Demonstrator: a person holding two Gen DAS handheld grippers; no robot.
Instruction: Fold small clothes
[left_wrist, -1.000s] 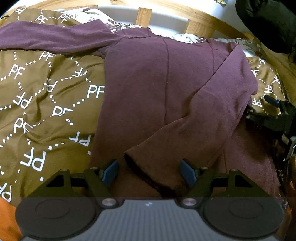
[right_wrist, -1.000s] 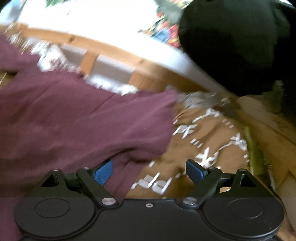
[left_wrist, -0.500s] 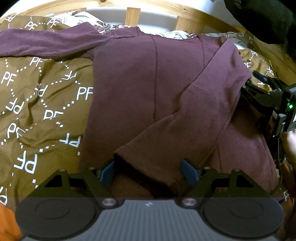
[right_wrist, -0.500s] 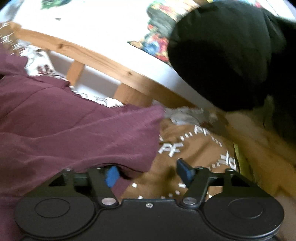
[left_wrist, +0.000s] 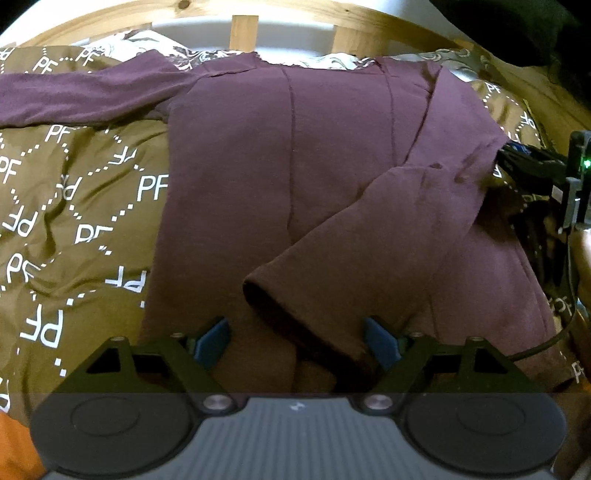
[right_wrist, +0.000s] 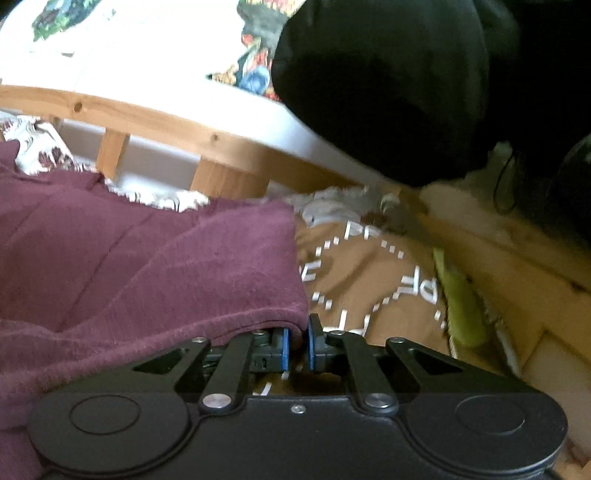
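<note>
I am keeping the maroon shirt (left_wrist: 295, 155) lying flat on the brown duvet (left_wrist: 74, 206), one sleeve (left_wrist: 369, 251) folded across. My right gripper (right_wrist: 296, 345) is pinching its folded edge to drag it; my left gripper (left_wrist: 295, 341) is waiting wide apart around the cuff (left_wrist: 295, 321).

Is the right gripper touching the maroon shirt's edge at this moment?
Touching. The right wrist view shows the right gripper nearly closed, the maroon shirt edge draped over its left blue pad.
</note>
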